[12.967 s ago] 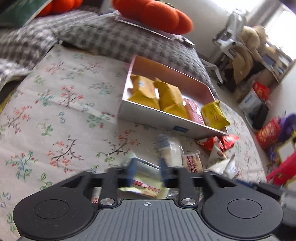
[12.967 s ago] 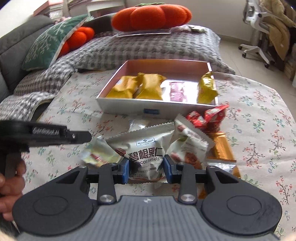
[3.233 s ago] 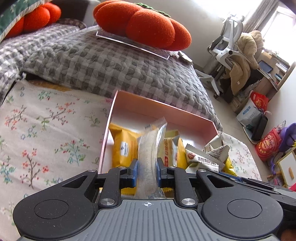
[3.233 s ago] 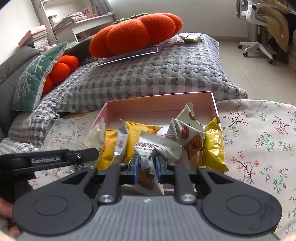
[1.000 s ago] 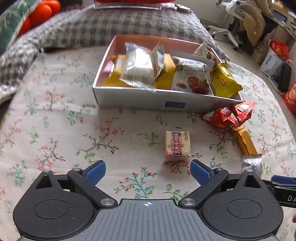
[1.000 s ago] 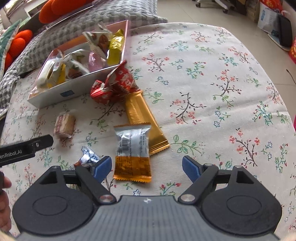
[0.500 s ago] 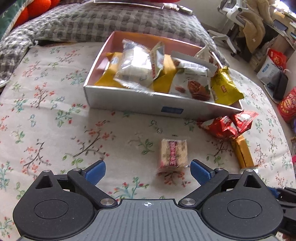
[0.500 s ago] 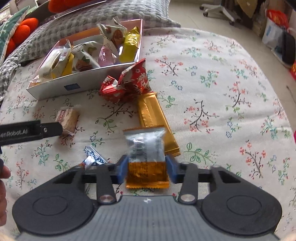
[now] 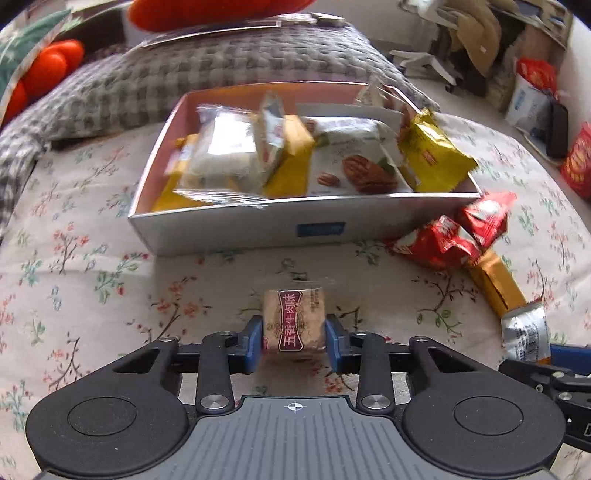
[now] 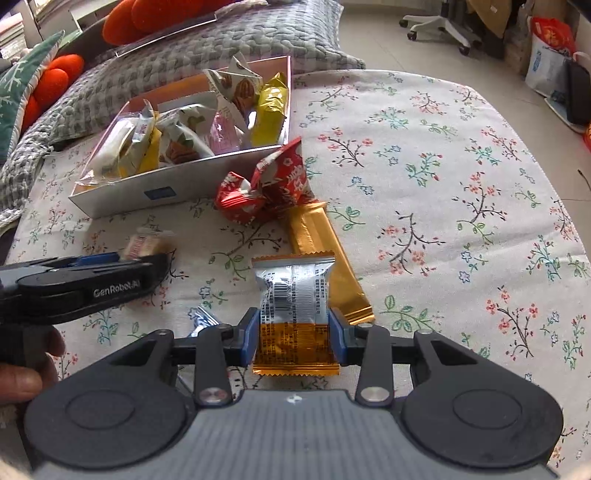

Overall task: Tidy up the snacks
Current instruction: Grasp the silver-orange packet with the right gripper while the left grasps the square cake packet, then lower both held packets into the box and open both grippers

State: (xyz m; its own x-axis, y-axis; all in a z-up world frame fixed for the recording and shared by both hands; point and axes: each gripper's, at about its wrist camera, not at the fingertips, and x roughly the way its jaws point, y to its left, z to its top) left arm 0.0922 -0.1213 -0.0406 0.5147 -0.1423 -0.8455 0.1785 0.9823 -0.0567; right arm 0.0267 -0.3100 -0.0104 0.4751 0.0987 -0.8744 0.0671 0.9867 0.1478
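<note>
A pink-lined box (image 9: 236, 236) on the floral cloth holds several snack packets; it also shows in the right wrist view (image 10: 173, 184). My left gripper (image 9: 294, 338) is shut on a small tan beef-snack packet (image 9: 294, 321) with a red label, just in front of the box. My right gripper (image 10: 293, 338) is shut on a silver-and-orange packet (image 10: 293, 306). Two red packets (image 10: 266, 188) and a gold bar (image 10: 325, 258) lie beside the box. The left gripper also shows in the right wrist view (image 10: 147, 254).
A small blue-and-silver wrapper (image 10: 203, 318) lies by my right gripper. A grey checked cushion (image 9: 203, 74) and orange pumpkin pillows (image 10: 155, 14) lie behind the box. An office chair (image 10: 447, 18) and bags stand on the floor at right.
Both grippers were open a second ago. The right closed on the silver-and-orange packet, then the left moved forward and closed on the tan beef-snack packet.
</note>
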